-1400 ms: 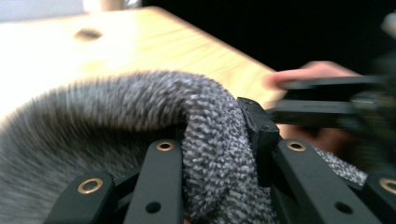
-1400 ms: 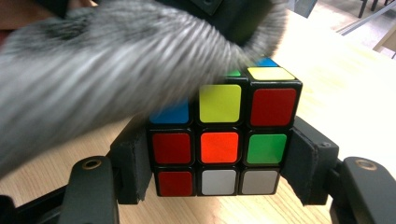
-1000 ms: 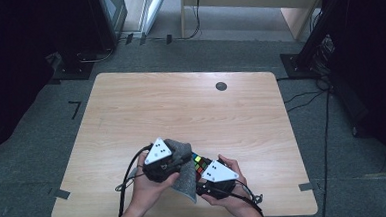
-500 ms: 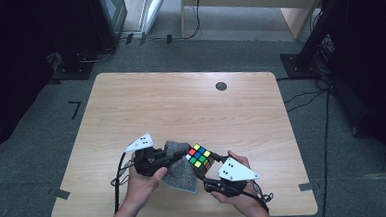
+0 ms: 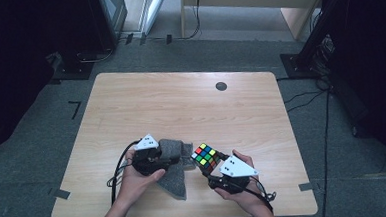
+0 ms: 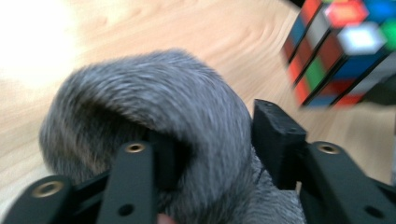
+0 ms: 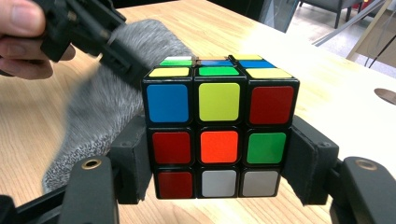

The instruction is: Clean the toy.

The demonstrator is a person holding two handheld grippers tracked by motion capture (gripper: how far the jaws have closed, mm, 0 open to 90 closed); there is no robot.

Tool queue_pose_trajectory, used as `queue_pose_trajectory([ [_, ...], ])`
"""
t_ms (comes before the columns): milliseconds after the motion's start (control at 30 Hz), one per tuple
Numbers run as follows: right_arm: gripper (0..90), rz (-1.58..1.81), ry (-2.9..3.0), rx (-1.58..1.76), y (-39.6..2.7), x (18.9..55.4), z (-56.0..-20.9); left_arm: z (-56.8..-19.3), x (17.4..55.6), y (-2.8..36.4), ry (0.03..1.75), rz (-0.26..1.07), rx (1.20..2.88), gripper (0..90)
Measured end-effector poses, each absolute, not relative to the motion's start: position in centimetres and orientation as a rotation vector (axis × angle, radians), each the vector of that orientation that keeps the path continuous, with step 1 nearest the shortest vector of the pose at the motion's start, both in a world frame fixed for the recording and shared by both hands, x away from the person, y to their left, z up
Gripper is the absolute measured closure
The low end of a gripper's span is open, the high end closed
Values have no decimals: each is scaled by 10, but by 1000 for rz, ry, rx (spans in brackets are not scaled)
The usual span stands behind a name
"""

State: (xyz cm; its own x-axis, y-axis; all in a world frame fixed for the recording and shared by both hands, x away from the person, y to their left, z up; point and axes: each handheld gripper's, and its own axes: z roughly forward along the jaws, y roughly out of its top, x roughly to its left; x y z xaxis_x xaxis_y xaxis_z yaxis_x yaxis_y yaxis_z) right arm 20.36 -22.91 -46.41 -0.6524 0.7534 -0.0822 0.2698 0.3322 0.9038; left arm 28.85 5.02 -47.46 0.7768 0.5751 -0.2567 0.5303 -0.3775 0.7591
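Since a second ago, both of my hands are drawing apart: my left gripper (image 5: 169, 160) is sliding left and lower with the grey cloth (image 5: 174, 162), and my right gripper (image 5: 210, 168) is carrying the puzzle cube (image 5: 206, 156) off to the right, so the cube is now standing clear of the cloth in the high view.

Nearest to me, my right gripper is clamping the cube (image 7: 219, 126) from both sides, its pads pressing against the lower rows, with the blue, yellow and red row facing me on top. I am holding the cube just above the tabletop (image 5: 181, 104), close to the near edge.

Just beside it on the left, the cloth is lying bunched on the tabletop. My left gripper's jaws have just been opening; a fold of the cloth (image 6: 154, 121) is sitting between them, draped over one jaw, while the other is standing apart from it, so the hold is released.

Farther off, a small dark round disc (image 5: 221, 86) is sitting near the far edge.
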Motion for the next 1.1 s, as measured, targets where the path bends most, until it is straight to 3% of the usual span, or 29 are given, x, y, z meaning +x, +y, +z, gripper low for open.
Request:
queue_pose_trajectory([
  [200, 344, 1281, 2109, 907, -233, 205, -465, -462, 287, 76, 730, 121, 2107, 263],
  [267, 343, 1281, 2106, 912, -234, 205, -465, -461, 288, 84, 740, 121, 2088, 225],
  [367, 343, 1284, 2107, 913, -234, 205, -464, -451, 290, 107, 747, 168, 1965, 212],
  [500, 343, 1298, 2114, 910, -232, 205, -463, -446, 286, 95, 676, 256, 1882, 184],
  [600, 343, 1300, 2121, 911, -230, 205, -463, -451, 285, 72, 598, 314, 1912, 180],
  [700, 343, 1297, 2126, 900, -230, 205, -464, -463, 291, 59, 579, 273, 1975, 184],
  [867, 343, 1295, 2135, 901, -230, 205, -465, -477, 296, 61, 610, 204, 2062, 237],
  [1100, 343, 1276, 2179, 890, -225, 205, -470, -499, 295, 60, 607, 177, 2220, 213],
])
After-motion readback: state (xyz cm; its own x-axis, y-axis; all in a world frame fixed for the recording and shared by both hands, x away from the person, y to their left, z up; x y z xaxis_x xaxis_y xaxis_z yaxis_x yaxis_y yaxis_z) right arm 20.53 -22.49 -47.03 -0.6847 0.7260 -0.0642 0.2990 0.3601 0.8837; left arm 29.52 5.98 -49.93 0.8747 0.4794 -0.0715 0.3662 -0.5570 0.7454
